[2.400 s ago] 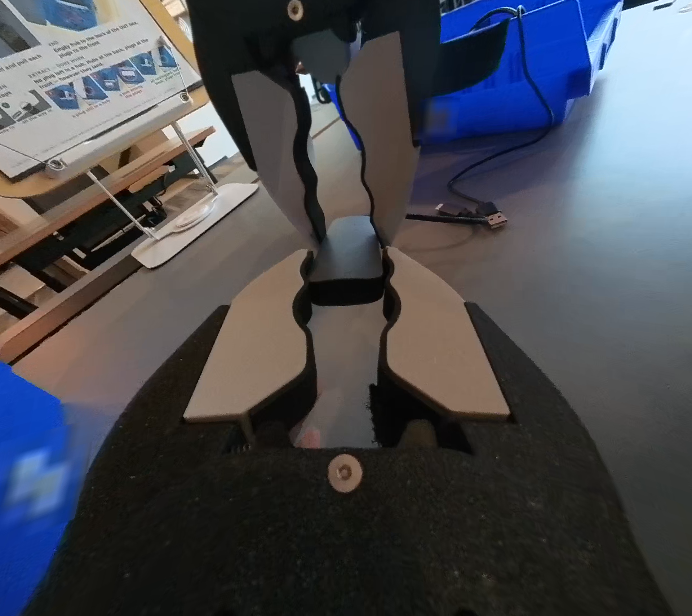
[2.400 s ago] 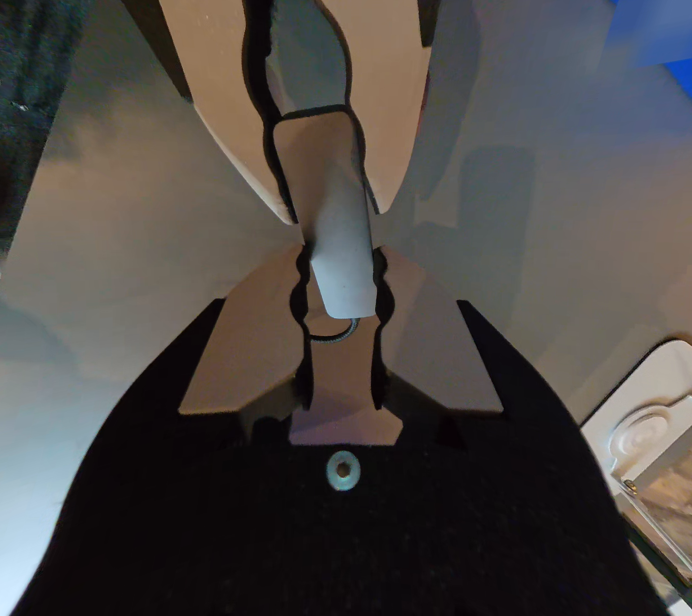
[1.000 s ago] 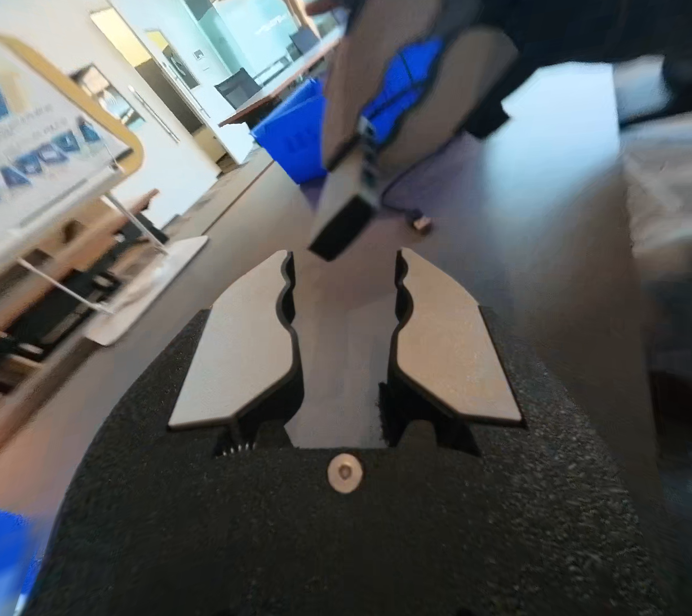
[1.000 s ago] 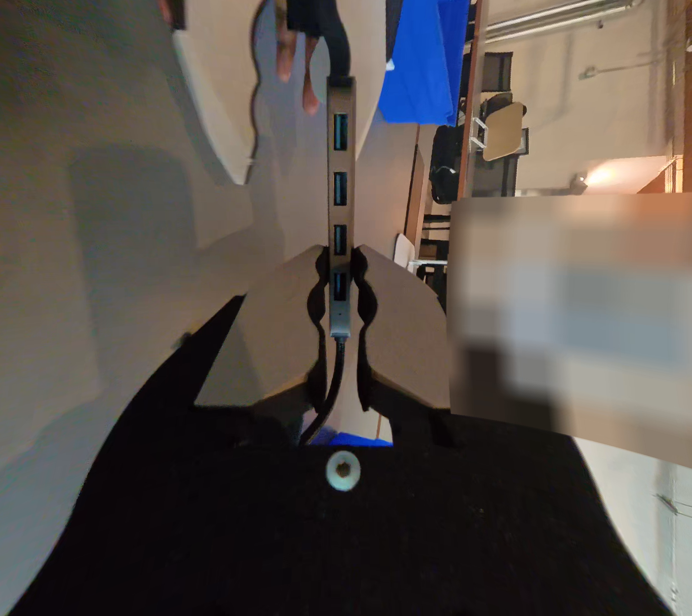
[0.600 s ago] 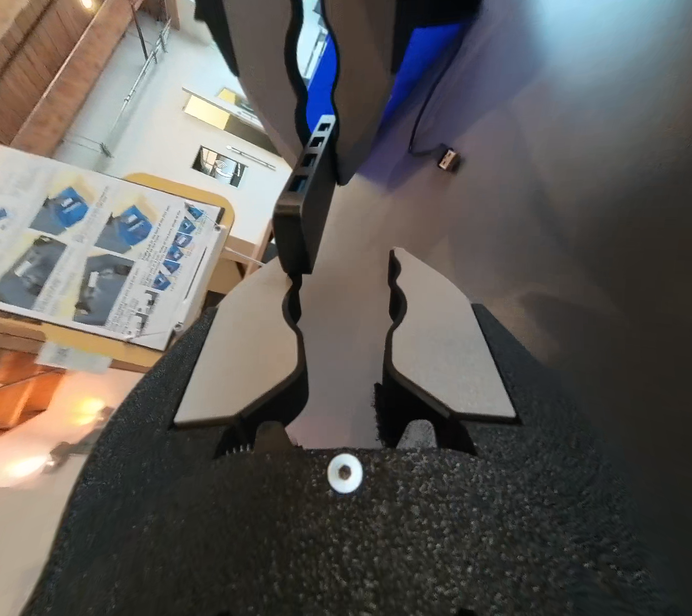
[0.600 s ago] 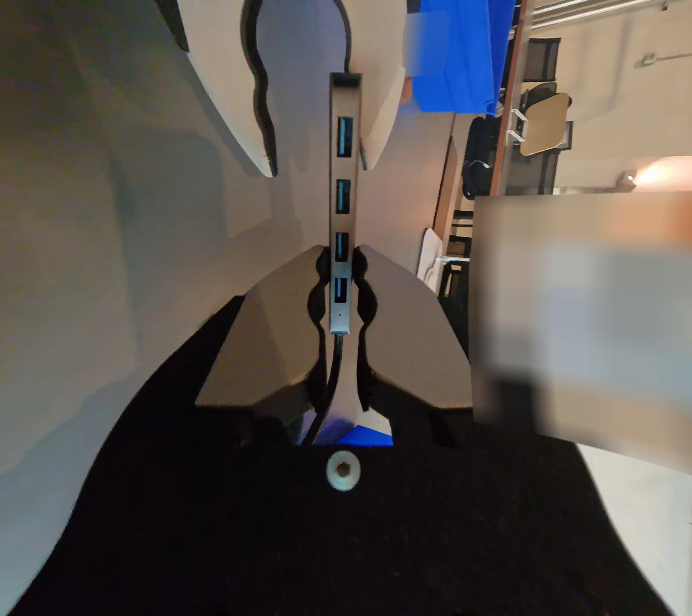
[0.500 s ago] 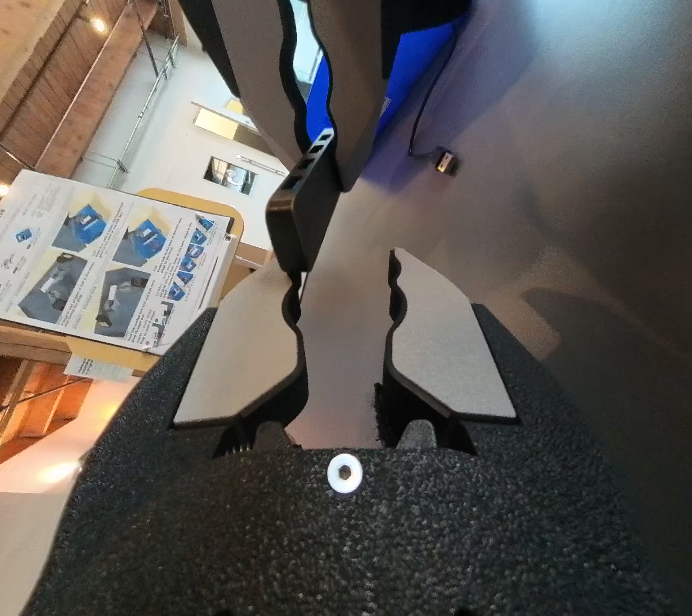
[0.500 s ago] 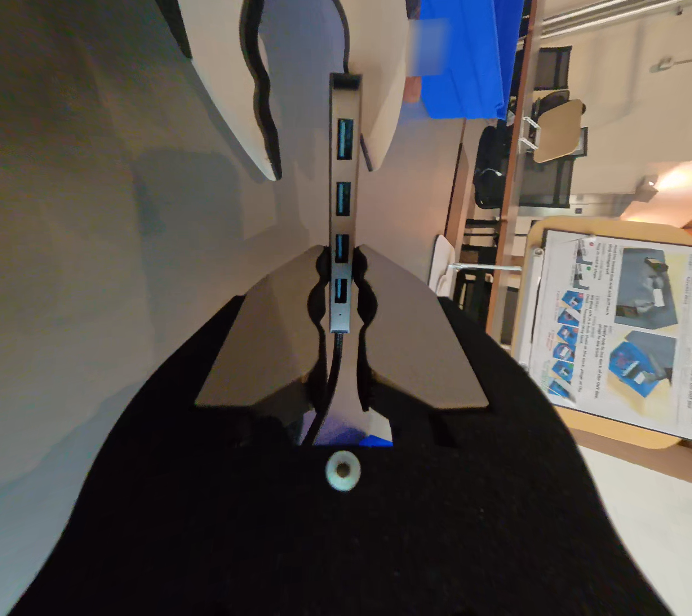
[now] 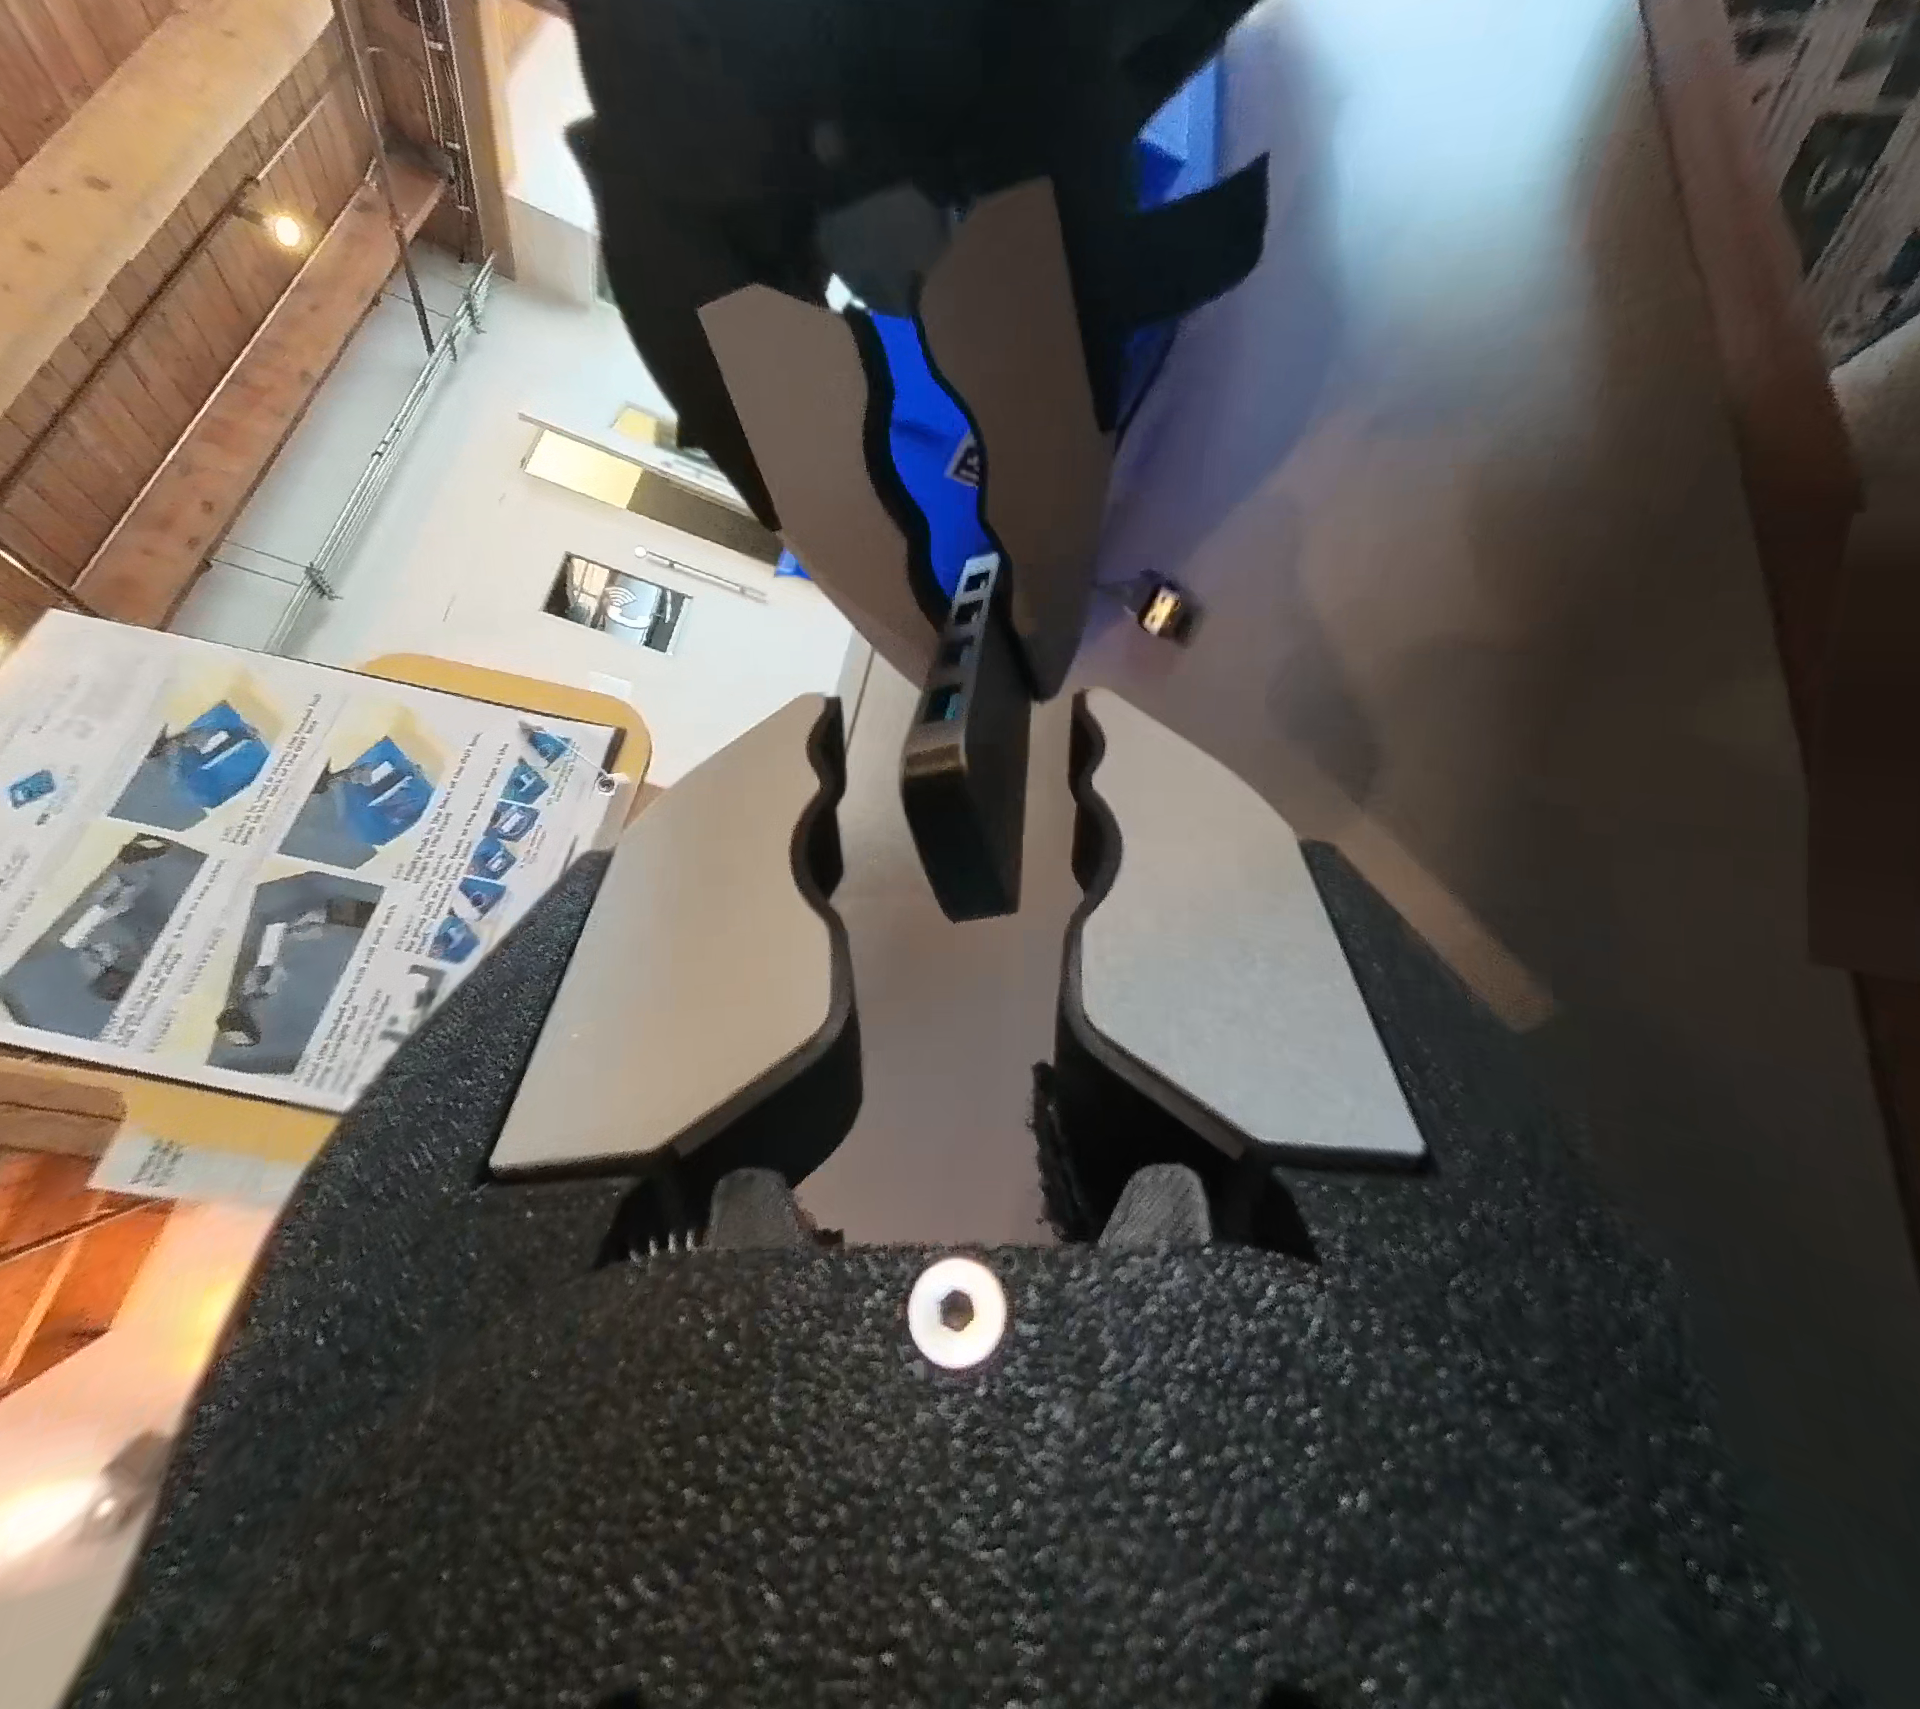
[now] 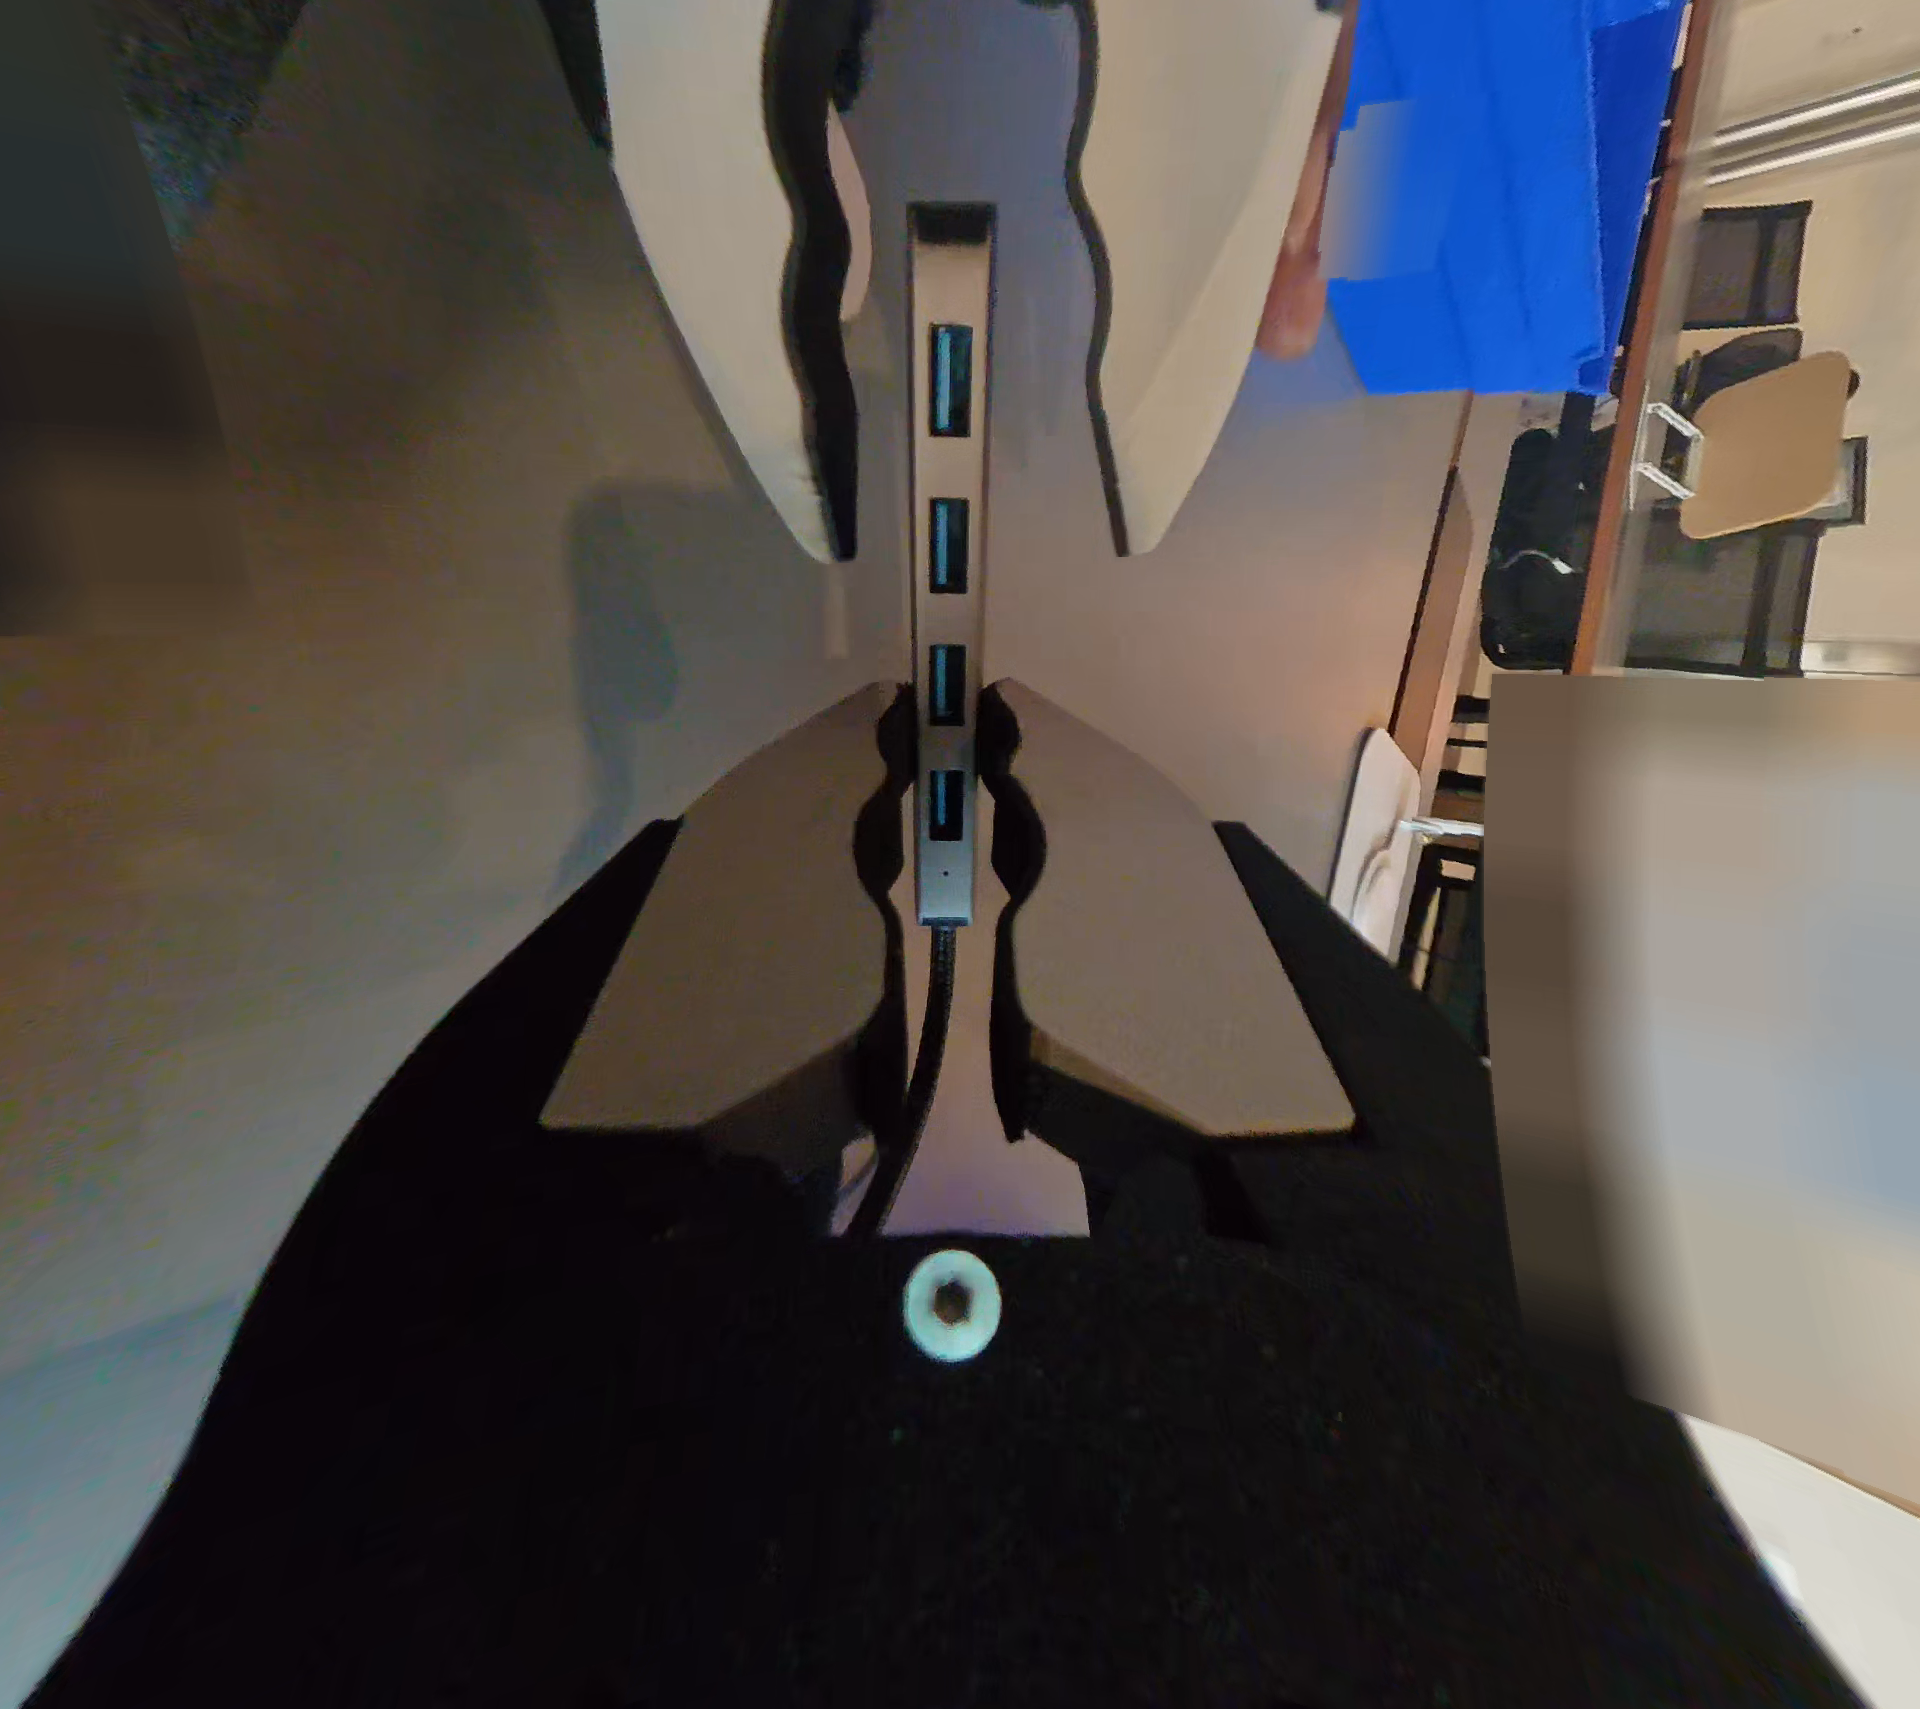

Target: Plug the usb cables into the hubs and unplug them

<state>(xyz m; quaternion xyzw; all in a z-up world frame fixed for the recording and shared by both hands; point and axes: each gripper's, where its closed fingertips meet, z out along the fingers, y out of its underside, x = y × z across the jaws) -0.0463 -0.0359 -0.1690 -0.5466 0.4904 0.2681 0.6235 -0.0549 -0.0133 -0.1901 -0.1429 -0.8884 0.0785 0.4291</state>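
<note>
The instruction sheet (image 9: 260, 870) on its stand carries printed text.

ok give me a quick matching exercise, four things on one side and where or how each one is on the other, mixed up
Things:
1. hub
2. left gripper
3. loose plug
4. blue bin

States:
A. lying on the table
B. open, its fingers either side of the hub's free end
C. behind the grippers, at the table's far side
D. clamped in the right gripper, four ports showing

Pairs: 1-D, 2-B, 3-A, 4-C
</note>
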